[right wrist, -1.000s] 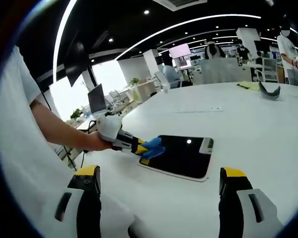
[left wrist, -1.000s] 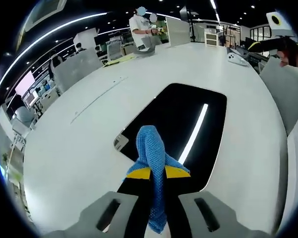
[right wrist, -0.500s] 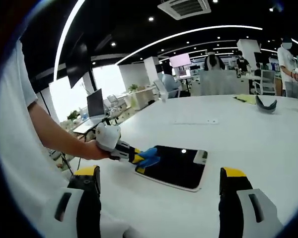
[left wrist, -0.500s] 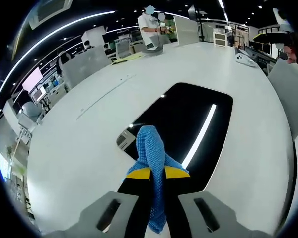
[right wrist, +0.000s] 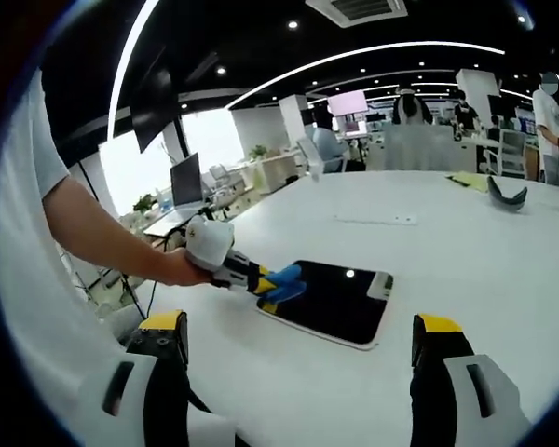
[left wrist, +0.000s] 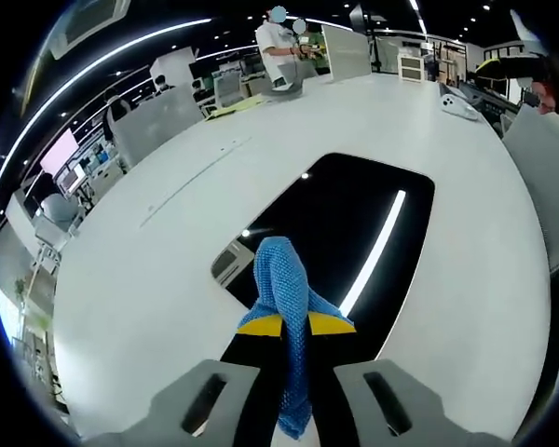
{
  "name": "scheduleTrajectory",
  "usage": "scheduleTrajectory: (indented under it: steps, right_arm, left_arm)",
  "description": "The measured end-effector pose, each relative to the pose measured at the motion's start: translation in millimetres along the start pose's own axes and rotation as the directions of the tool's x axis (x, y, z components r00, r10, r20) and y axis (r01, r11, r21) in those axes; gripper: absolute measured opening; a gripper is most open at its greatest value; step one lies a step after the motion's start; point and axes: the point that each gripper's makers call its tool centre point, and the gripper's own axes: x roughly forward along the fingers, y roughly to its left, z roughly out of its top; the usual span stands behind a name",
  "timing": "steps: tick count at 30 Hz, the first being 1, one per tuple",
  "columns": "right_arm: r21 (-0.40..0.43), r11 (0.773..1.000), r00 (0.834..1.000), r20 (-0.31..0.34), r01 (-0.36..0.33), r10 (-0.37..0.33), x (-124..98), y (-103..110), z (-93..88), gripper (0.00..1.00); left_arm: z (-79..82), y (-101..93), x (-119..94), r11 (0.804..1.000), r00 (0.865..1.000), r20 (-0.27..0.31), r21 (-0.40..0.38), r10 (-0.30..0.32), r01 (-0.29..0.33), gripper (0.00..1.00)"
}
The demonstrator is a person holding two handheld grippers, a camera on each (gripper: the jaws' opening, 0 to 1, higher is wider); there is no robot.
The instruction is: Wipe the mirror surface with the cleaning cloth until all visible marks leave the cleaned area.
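Your left gripper (left wrist: 295, 324) clamps the blue cleaning cloth (left wrist: 283, 279) at lower center, over the mirror (left wrist: 354, 233) edge mid-frame. Your right gripper (right wrist: 298, 358) is spread wide, empty, on the white table (right wrist: 466, 242).

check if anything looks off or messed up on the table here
Nothing stands out. The mirror lies flat and whole on the white table, with no spill or crack visible. The left claw is shut on the blue cloth at the mirror's near edge; the right claw hangs open.
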Motion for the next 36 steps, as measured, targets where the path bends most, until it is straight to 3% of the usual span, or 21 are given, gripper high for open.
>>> scheduleTrajectory:
  steps: [36]
  right_arm:
    - [0.018, 0.999, 0.999, -0.014, -0.034, 0.035, -4.1, 2.0, -4.6, 1.00]
  left_arm:
    - [13.9, -17.6, 9.1, 0.999, 1.000, 0.010, 0.041, -0.027, 0.026, 0.05]
